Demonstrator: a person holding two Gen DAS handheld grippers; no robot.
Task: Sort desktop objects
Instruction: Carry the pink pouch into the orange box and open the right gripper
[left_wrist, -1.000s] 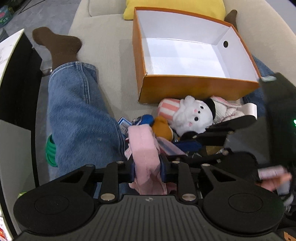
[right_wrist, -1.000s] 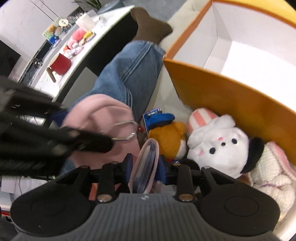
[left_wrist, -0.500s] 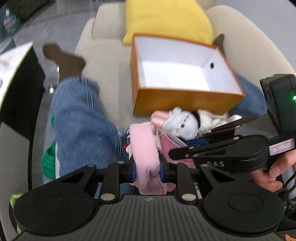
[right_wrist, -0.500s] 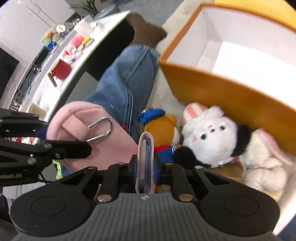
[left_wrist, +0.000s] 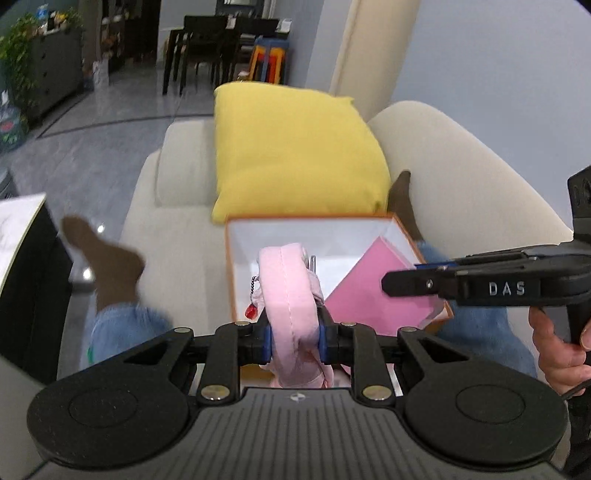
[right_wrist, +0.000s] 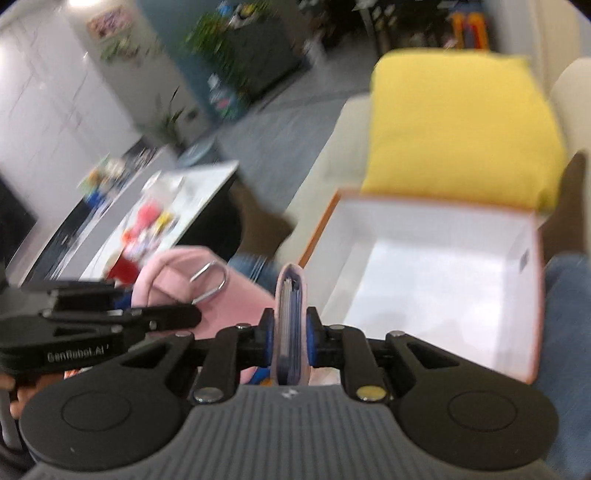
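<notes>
My left gripper (left_wrist: 293, 338) is shut on a soft pink pouch (left_wrist: 290, 295) with a metal clip and a small red charm, held up in front of the orange box (left_wrist: 332, 236). My right gripper (right_wrist: 290, 336) is shut on a thin pink card holder (right_wrist: 290, 314), seen edge-on; in the left wrist view the card holder (left_wrist: 373, 291) shows as a pink flat panel over the box. The box (right_wrist: 424, 273) has orange walls and a white empty inside. The pouch (right_wrist: 192, 280) and left gripper also show at the left of the right wrist view.
The box lies on a cream sofa (left_wrist: 177, 229) in front of a yellow cushion (left_wrist: 295, 151). A person's jeans leg (left_wrist: 122, 328) and brown sock (left_wrist: 107, 258) lie left of it. A table (right_wrist: 147, 218) with small colourful items stands far left.
Both grippers have lifted up and away from the pile of plush toys, carrying the pouch and the card holder. The toys have dropped out of view and the views now tilt toward the box.
</notes>
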